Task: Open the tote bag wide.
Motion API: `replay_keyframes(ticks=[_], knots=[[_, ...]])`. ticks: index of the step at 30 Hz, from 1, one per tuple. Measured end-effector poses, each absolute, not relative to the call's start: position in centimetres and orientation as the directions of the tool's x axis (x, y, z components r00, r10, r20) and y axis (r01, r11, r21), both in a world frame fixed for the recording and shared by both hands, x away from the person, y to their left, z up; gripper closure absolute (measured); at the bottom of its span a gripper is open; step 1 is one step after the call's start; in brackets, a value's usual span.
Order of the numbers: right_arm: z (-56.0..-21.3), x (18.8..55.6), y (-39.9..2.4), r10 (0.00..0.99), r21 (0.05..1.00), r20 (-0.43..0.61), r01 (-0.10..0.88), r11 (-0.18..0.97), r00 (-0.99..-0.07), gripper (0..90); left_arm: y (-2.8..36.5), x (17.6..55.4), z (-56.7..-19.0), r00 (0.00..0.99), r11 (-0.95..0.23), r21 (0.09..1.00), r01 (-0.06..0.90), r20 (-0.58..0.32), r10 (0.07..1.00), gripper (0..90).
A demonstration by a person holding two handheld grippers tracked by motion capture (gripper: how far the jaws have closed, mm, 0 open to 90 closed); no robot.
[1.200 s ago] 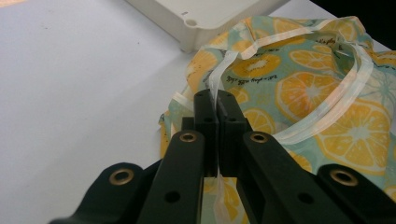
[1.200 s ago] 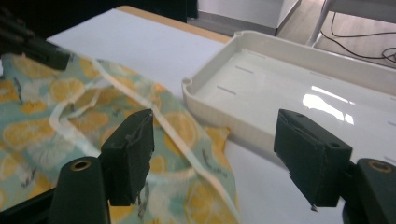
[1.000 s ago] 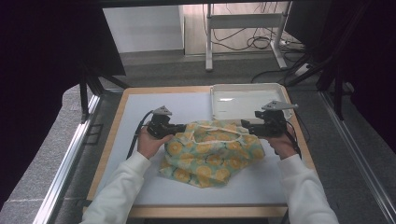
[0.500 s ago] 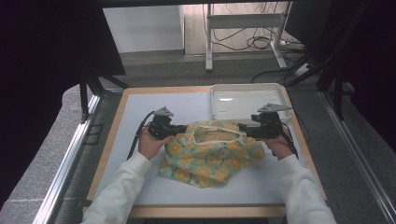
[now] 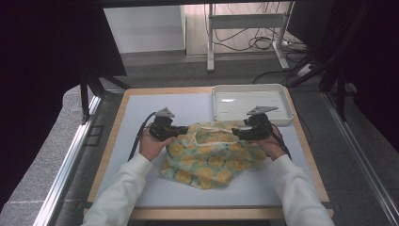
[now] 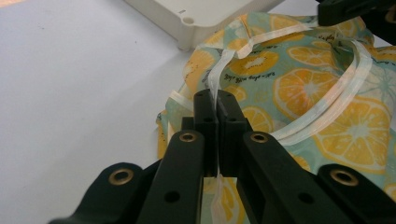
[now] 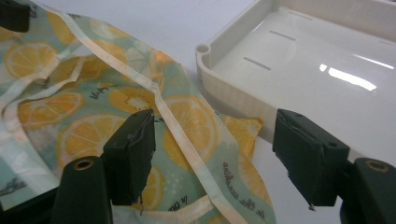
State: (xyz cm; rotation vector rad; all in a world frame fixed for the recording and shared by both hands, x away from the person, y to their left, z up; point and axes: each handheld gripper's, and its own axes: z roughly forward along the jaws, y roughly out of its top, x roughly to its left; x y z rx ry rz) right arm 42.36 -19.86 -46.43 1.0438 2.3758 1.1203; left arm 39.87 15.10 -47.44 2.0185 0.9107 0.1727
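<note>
- Lowered since before, my right gripper [image 7: 215, 158] hangs wide over the cloth's [image 5: 211, 157] edge by the tray [image 5: 282, 106].
- My left gripper [image 6: 217, 109] pinches the tape [image 6: 219, 74]; its tail is cut off.

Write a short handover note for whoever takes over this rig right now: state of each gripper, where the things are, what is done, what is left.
Left gripper: jaws shut on the white tie strap of the lemon-print fabric bag, at its left edge.
Right gripper: jaws open, astride the bag's pale trimmed edge at its right side, not yet gripping.
The bag lies crumpled mid-table on the white mat; the empty white tray sits just behind it, far right.
Done: left hold secured.
Left: probably close the right jaws on the edge, then spread or lift the bag.
</note>
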Motion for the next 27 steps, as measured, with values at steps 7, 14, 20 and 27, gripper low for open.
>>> replay_keyframes(ticks=[7,14,20,27], knots=[[-47.0,43.0,-19.0,0.714,0.747,0.014,0.482,0.459,-0.7,32.2,15.1,39.9,-47.5,0.72,-0.336,0.771,0.54,-0.217,0.659,89.2],[-47.6,43.2,-17.6,0.699,0.706,-0.033,0.478,0.522,-0.714,34.2,15.1,39.9,-47.5,0.719,-0.336,0.771,0.541,-0.216,0.661,89.1],[-48.1,43.4,-17.8,0.725,0.699,-0.045,0.497,0.514,-0.687,48.9,15.2,39.8,-47.4,0.722,-0.337,0.775,0.535,-0.212,0.659,89.0],[-48.1,43.5,-18.0,0.735,0.703,-0.049,0.5,0.506,-0.676,69.2,15.2,39.9,-47.4,0.72,-0.337,0.771,0.54,-0.215,0.66,88.8]])
